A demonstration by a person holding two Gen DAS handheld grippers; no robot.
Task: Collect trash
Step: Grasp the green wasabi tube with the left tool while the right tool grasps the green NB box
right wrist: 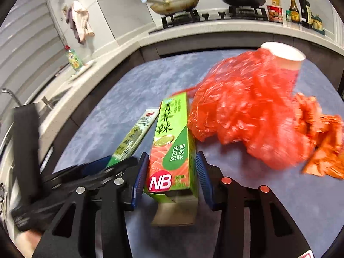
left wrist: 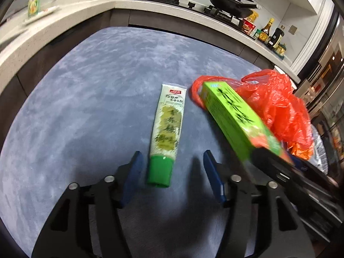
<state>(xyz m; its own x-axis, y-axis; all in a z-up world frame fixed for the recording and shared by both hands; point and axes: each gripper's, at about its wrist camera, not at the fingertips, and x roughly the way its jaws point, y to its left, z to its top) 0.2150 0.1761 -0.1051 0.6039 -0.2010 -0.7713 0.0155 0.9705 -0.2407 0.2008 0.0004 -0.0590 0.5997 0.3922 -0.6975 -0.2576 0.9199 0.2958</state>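
A: In the left wrist view, what lay between the fingers of the left gripper (left wrist: 172,172)?

B: A white tube (left wrist: 168,126) with a green cap lay flat on the blue surface (left wrist: 86,107), at the centre of the frame, cap end nearest the camera. The jaws stood wide on either side of the cap, with a clear gap on each side; neither pad touched the tube.

A: And the right gripper (right wrist: 172,172)?

B: In the right wrist view its blue pads flanked the lower end of a green carton (right wrist: 172,146), at lower centre of the frame. The carton's open end flap hung below the pads. The left pad lay against the carton's side; whether the right pad pressed on it could not be told. In the left wrist view the same carton appeared at right of centre, blurred, tilted and raised off the surface, with the black right gripper at its lower end.

A: Where was the bag?

B: A crumpled red plastic bag (right wrist: 247,111) lay on the surface at right of centre in the right wrist view, just beside the carton's far end. A white paper cup (right wrist: 283,53) protruded from its upper edge, at upper right. Orange wrappers (right wrist: 322,142) lay at the right edge.

A: Background?

B: A stove with two pans (right wrist: 176,4) occupied the top of the frame, with sauce bottles (right wrist: 298,8) at upper right.
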